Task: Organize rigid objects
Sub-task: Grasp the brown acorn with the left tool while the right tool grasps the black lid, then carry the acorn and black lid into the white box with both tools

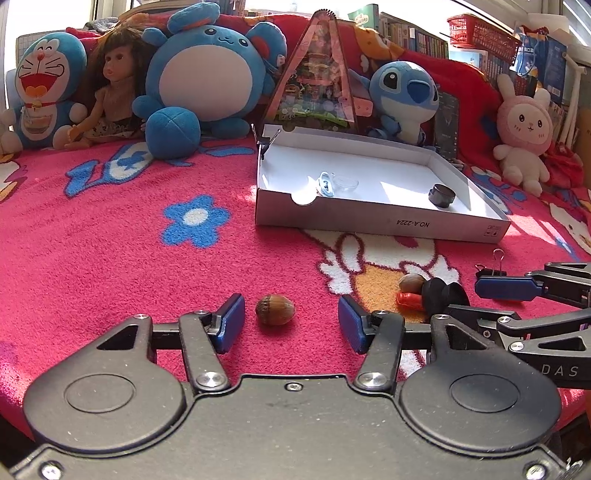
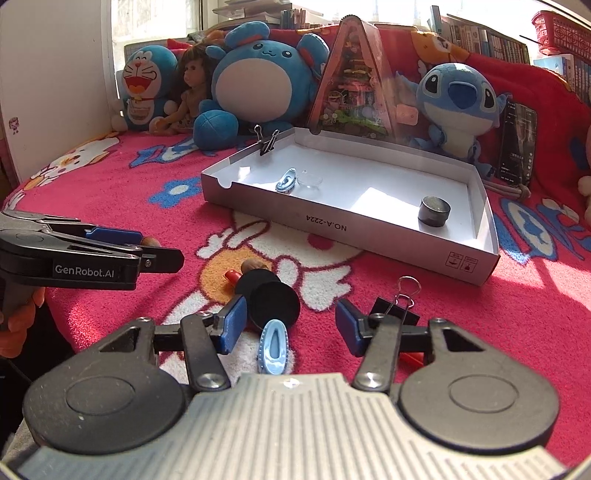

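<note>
Two grippers low over blanket | left gripper [image 1: 291,325] spread, straddled acorn [image 1: 275,309] lower centre | right gripper [image 2: 291,328] spread around blue shoe [image 2: 274,346] | best centred before squeezing, then carried to box [image 1: 369,218]

Pink cartoon blanket [image 1: 110,240], plush toys [image 1: 210,74] along back, bookshelves [image 1: 417,37], sunlit window [image 2: 155,18]

1. My fingers [image 1: 232,321] wear smooth blue plastic pads on matt black plastic arms with shiny metal rivets.
2. The blanket [image 1: 110,258] under me is fuzzy pink cloth, rough-piled.
3. The acorn [image 1: 275,309] has a glossy brown shell and a rough, scaly cap.
4. The box [image 2: 369,225] is matt white cardboard.
5. The little shoe [image 2: 274,345] is glossy pale-blue plastic.
6. The binder clip [image 2: 397,312] is matt black with bright wire handles.
</note>
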`<state>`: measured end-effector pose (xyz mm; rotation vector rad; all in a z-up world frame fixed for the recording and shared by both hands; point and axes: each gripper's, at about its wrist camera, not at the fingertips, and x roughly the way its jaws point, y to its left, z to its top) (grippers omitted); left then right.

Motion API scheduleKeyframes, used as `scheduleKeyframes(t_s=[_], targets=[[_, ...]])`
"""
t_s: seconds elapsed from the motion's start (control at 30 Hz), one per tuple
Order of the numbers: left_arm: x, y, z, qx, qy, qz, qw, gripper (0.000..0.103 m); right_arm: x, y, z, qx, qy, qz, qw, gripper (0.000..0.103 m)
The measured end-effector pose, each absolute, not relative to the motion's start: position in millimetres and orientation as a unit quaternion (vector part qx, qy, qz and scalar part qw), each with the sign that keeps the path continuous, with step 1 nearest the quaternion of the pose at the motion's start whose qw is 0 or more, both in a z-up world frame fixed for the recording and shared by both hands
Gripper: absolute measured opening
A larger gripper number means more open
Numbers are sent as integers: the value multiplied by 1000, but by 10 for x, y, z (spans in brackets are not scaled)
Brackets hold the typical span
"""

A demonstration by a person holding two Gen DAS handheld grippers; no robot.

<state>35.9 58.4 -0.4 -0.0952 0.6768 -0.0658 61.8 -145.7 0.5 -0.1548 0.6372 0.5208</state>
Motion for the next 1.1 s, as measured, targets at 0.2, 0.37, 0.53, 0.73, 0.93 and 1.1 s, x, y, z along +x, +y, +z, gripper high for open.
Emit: scheduleKeyframes(t_s=[0.2,0.37,0.53,0.73,0.93,1.1], targets=[[354,578,-17,-39,328,-32,943,37,656,-1380,-2,-85,313,252,912,48],[342,606,1,-43,327,-33,943,22,669,-1369,4,-80,314,246,913,38],[335,595,45,-44,323,-42,944,22,684,-1404,60,-67,309,237,919,38],[387,557,134,-46,317,-55,946,22,760,-1489,141,-48,311,218,924,38],[508,509,229,-49,315,-71,945,22,882,-1604,211,-27,320,193,927,38],[634,460,299,-51,313,-83,945,22,960,-1683,239,-17,323,171,931,38]])
